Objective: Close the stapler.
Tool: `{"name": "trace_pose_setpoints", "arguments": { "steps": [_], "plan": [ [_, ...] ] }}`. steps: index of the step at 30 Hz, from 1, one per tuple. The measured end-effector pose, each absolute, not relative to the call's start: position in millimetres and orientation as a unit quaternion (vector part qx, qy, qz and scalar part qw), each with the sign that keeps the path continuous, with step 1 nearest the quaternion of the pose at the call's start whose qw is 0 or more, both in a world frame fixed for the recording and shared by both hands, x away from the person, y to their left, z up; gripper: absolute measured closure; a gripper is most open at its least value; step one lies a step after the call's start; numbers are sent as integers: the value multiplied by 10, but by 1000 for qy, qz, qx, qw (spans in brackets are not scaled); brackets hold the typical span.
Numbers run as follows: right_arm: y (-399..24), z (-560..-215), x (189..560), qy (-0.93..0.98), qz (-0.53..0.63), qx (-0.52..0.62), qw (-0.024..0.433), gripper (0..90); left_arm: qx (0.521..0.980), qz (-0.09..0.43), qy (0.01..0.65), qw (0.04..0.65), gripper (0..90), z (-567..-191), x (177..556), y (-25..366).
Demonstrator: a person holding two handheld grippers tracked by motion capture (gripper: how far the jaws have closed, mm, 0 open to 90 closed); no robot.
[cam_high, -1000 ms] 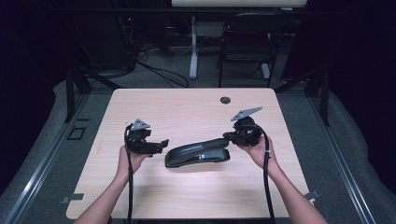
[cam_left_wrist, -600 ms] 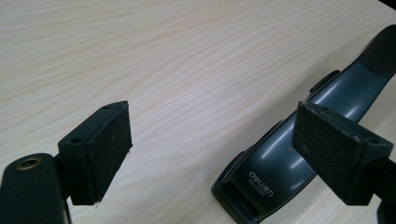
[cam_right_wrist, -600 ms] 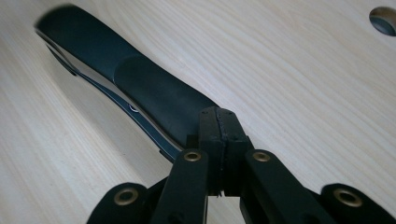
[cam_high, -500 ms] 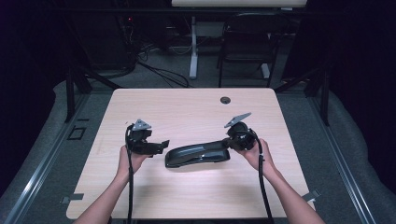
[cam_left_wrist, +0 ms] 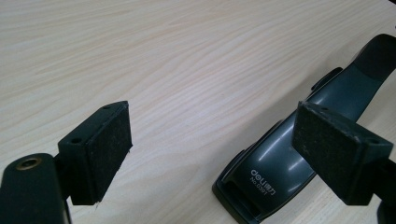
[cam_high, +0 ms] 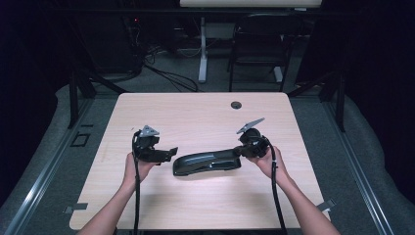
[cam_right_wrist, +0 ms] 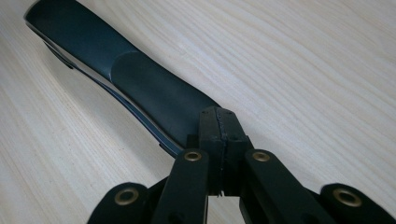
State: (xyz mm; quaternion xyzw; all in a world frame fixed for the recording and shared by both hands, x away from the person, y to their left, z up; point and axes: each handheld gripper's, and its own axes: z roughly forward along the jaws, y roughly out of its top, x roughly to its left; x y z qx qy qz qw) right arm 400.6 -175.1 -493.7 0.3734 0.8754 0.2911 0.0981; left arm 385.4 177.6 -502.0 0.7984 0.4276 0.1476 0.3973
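Right gripper (cam_right_wrist: pixel 218 122) presses closed atop the stapler's (cam_high: pixel 205 161) handle end.

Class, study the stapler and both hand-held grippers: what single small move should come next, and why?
Probably press the shut right hand-held gripper down on the stapler lever's end, where its closed tips already rest. The left hand-held gripper waits open at the stapler's head, holding nothing.

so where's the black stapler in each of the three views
High view: the stapler lies at the table's middle, between the two grippers, its long axis running left to right.
Left gripper view: its head end with the white lettering sits lower right, partly behind the right-hand pad.
Right gripper view: its handle runs from upper left down to centre, ending at the shut jaws.
Shared landmark: the pale wood-grain tabletop.
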Motion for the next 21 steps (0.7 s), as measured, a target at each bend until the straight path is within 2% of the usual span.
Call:
{"name": "trace_pose_setpoints", "arguments": {
  "steps": [11,21],
  "plan": [
    [-1743,-4940,4005,876,289,374,101,900,799,148,427,396,125,-5021,3857,1773],
    [-1732,-4721,3946,873,305,361,121,874,799,148,427,396,124,-5021,3856,1776]
  ]
}}
